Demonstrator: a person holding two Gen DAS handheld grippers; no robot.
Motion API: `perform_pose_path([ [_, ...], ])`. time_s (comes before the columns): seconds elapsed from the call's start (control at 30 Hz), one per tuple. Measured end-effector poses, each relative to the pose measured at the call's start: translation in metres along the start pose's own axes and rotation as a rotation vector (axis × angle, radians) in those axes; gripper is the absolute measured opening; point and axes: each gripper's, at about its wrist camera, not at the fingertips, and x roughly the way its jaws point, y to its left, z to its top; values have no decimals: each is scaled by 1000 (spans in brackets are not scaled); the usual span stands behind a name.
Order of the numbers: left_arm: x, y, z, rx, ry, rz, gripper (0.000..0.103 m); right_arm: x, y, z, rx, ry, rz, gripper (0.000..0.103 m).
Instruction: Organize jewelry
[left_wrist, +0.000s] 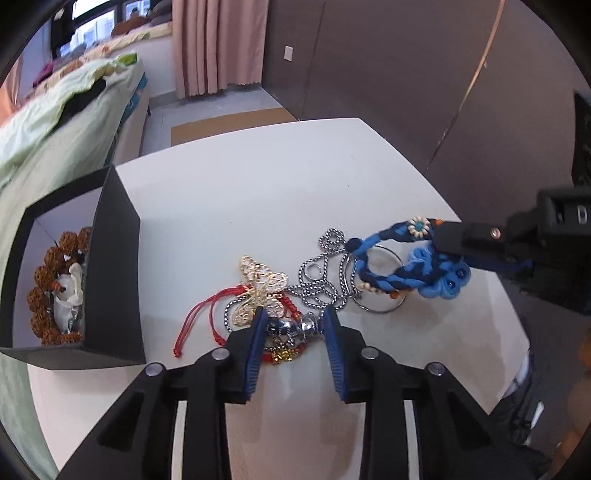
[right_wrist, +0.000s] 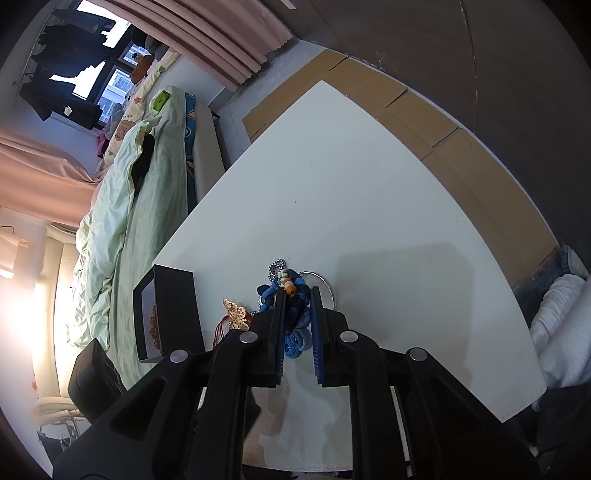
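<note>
Gripping the blue braided bracelet (left_wrist: 402, 264) with my right claw (right_wrist: 297, 291), jaws narrow and pinched on its braid. In the left view it looks raised off the white table (left_wrist: 258, 192), over a silver ring (left_wrist: 384, 295) and a steel chain (left_wrist: 321, 273), though I can't tell if it's fully clear of them.

Key relation: the black box (left_wrist: 114, 258) sits at the far left of the pile, open top, brown bead bracelet (left_wrist: 44, 273) already inside. The bracelet is on the right side of the pile, its long axis running roughly left-right, loop end pointing toward the box. So the carry goes left across the whole heap.

My left claw (left_wrist: 295, 317) is much nearer the box. It hangs wide open, straddling a silver-blue piece (left_wrist: 291, 328) at the near edge of the pile, beside the gold butterfly (left_wrist: 258, 291) and red cord (left_wrist: 199, 317).

Risk, my guess: the chain snags the braid in transit.
</note>
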Motion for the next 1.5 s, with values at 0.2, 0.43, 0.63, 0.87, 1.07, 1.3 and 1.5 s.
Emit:
perform_pose_path([
  [0.2, -19, 14, 7, -36, -25, -69, 27, -3, -3, 0, 3, -11, 4, 13],
  [0.43, -50, 50, 13, -175, -43, -185, 28, -8, 3, -4, -12, -25, 29, 13],
  [0.63, -74, 74, 12, -240, -77, -220, 27, -7, 16, -13, -37, -36, 60, 13],
  [0.87, -100, 93, 13, -280, -131, -230, 28, -6, 33, -24, -64, -53, 97, 13],
  [1.07, -124, 101, 15, -302, -190, -261, 28, -5, 46, -29, -61, -82, 143, 13],
  [1.3, -153, 111, 23, -317, -269, -293, 28, -7, 61, -32, -60, -127, 204, 13],
  [1.5, -169, 126, 31, -354, -322, -327, 28, -7, 72, -31, -78, -150, 245, 13],
])
